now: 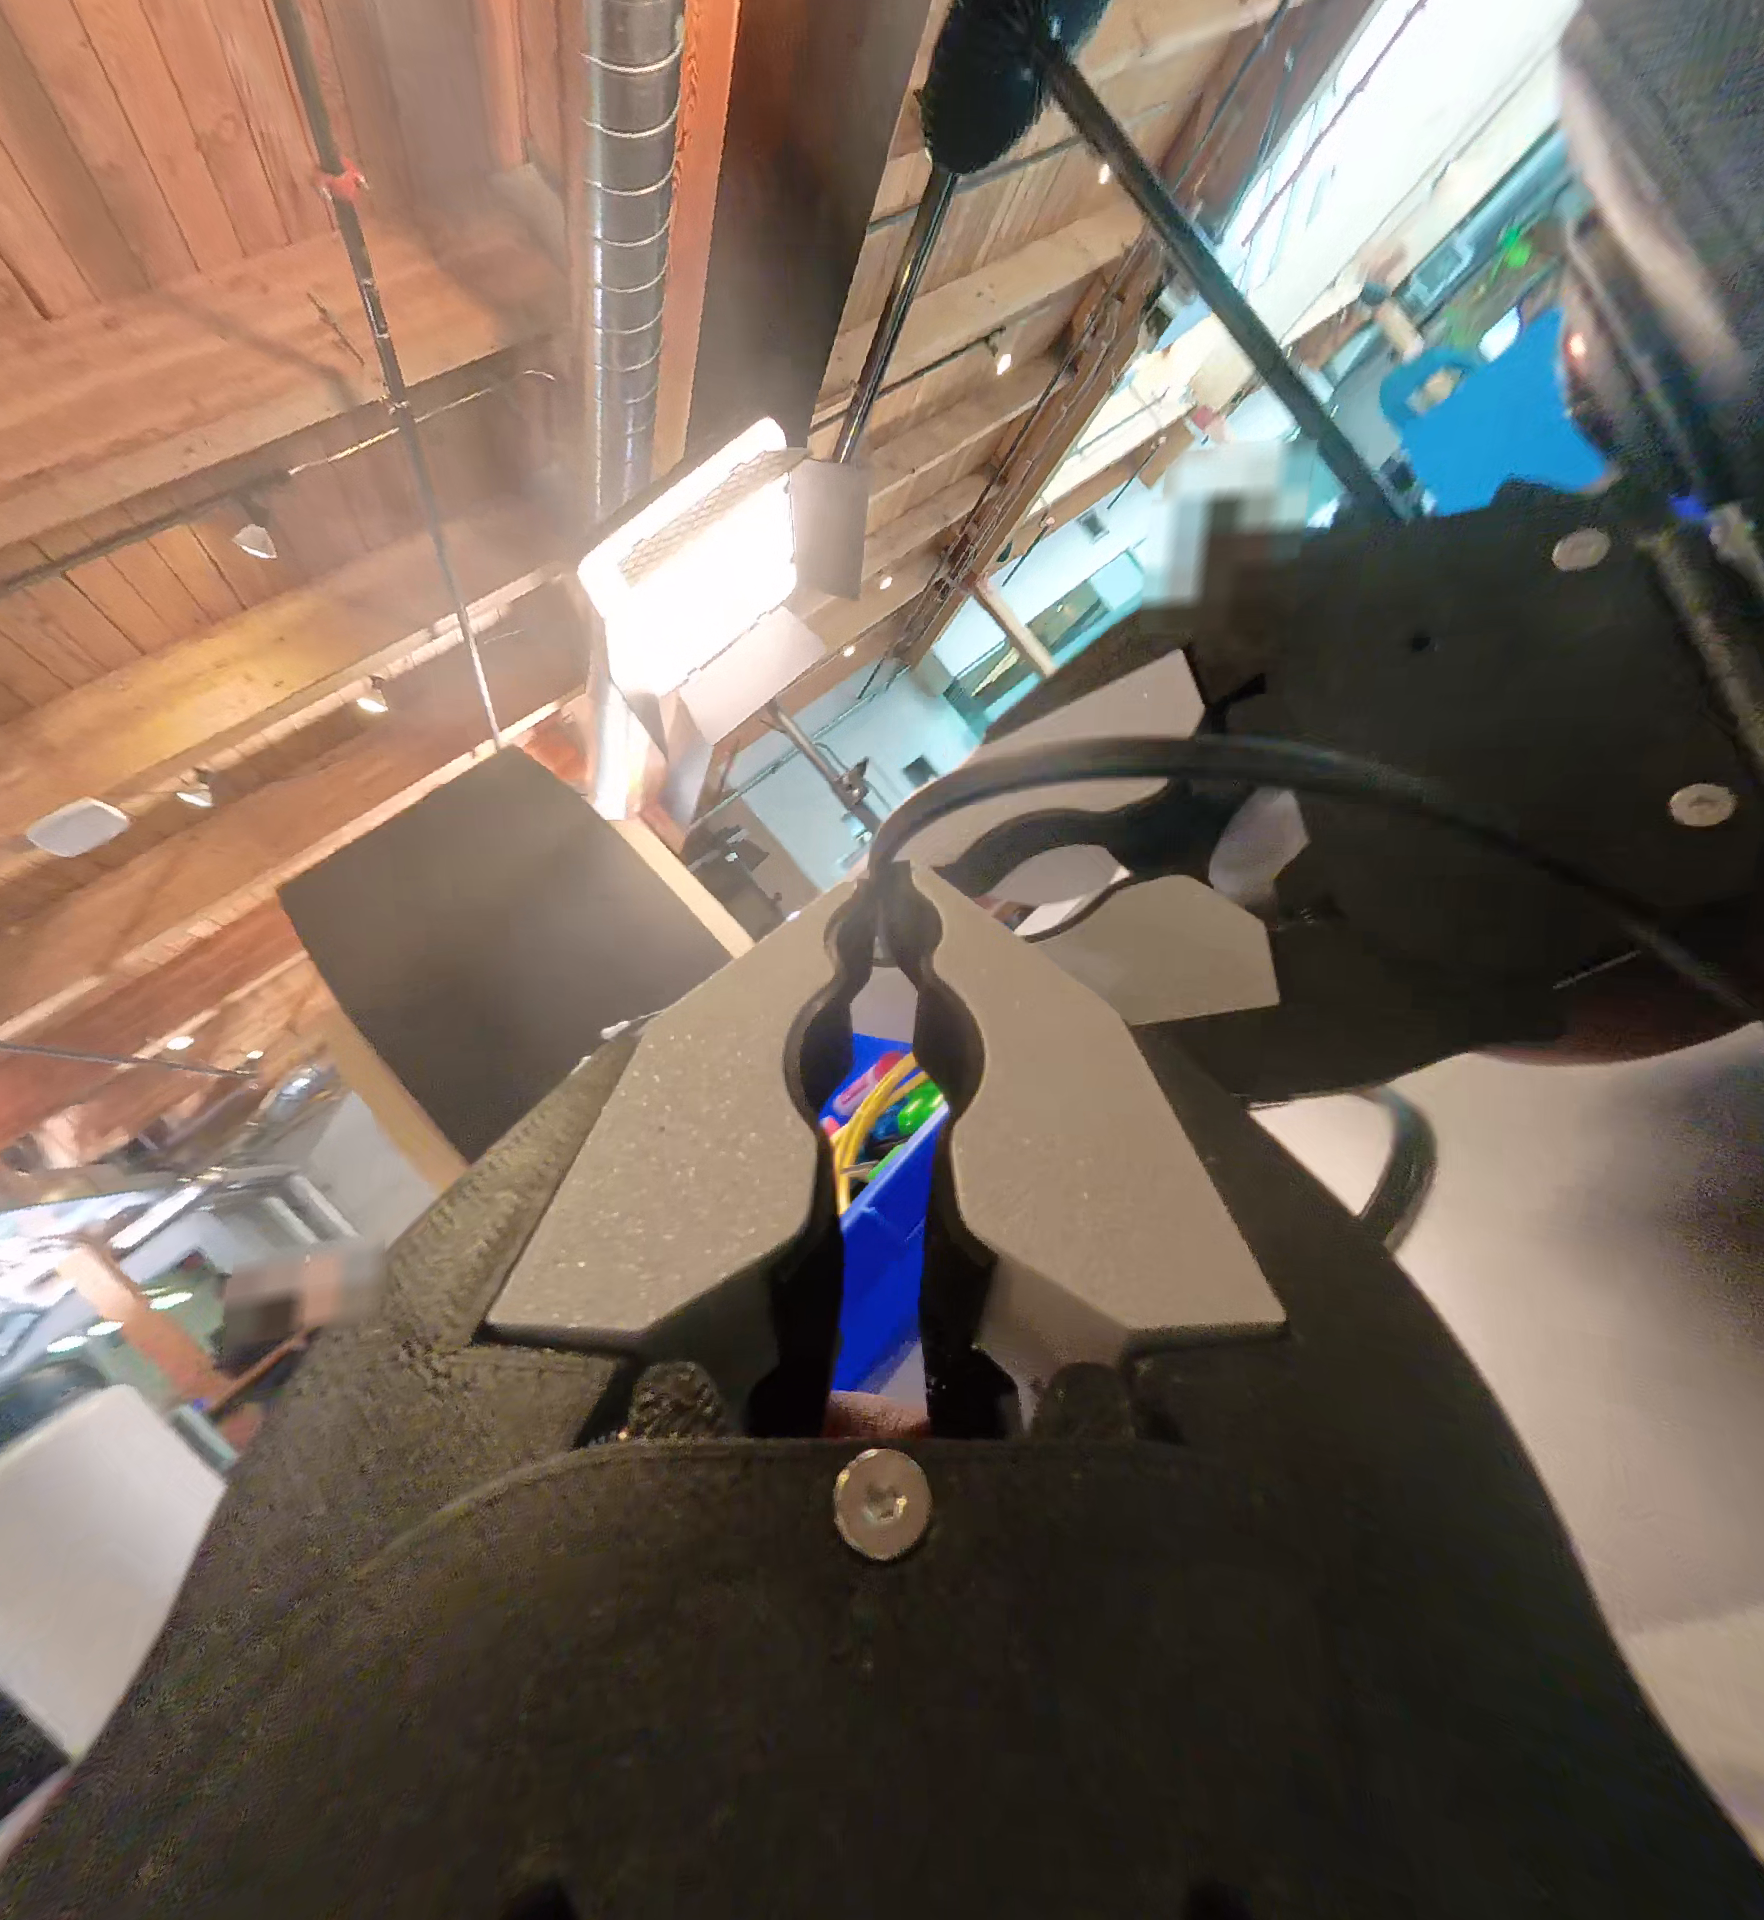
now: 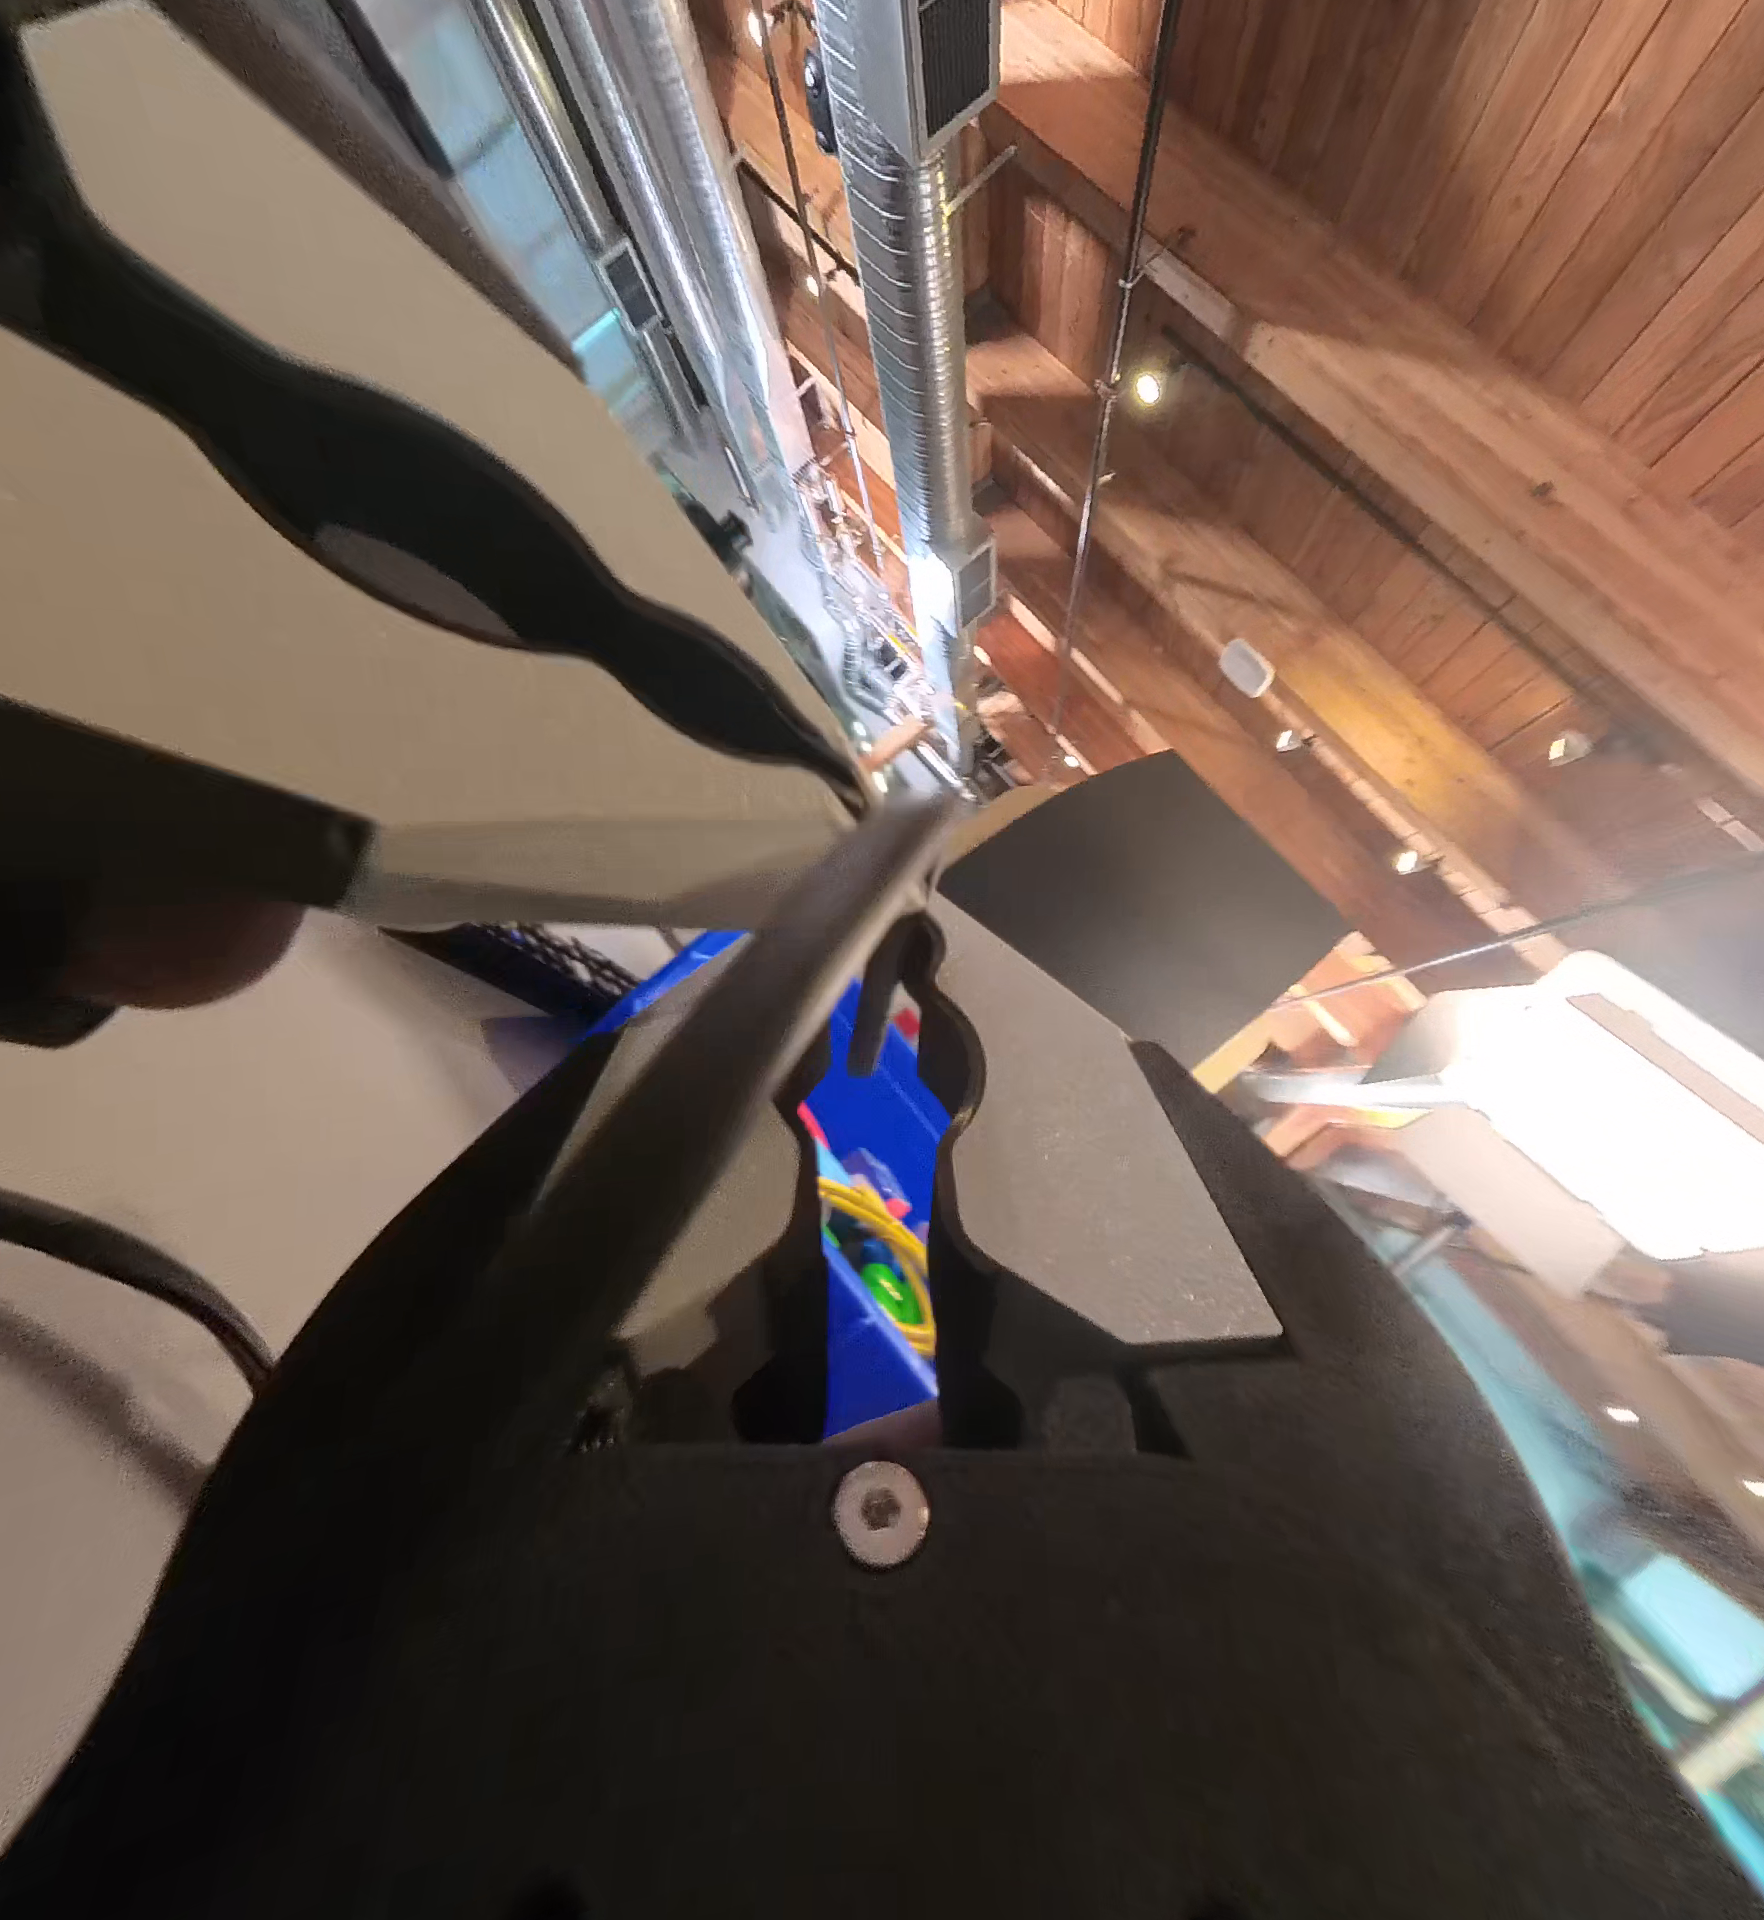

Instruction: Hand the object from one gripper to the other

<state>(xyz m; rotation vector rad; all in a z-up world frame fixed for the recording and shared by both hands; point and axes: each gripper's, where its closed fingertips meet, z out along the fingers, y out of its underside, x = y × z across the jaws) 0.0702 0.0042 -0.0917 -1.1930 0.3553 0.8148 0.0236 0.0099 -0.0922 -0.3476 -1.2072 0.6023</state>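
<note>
A thin black cable [image 1: 1169, 750] is held up in the air between both grippers. My left gripper [image 1: 883, 896] is shut on it at the fingertips, and the cable arcs from there to the right and down. My right gripper [image 1: 966, 868] comes in from the upper right, tip to tip with the left. In the right wrist view my right gripper [image 2: 911, 920] is shut on the cable [image 2: 753, 997], whose short free end [image 2: 867, 1029] hangs between its fingers. The left gripper [image 2: 857, 792] reaches in from the upper left, jaws closed.
A blue bin [image 1: 888, 1226] of coloured items shows through the finger gaps, also in the right wrist view [image 2: 873, 1340]. The white table [image 1: 1605, 1351] lies below. A black panel [image 1: 473, 935], a bright light panel [image 1: 696, 566] and a boom pole [image 1: 1221, 281] stand beyond.
</note>
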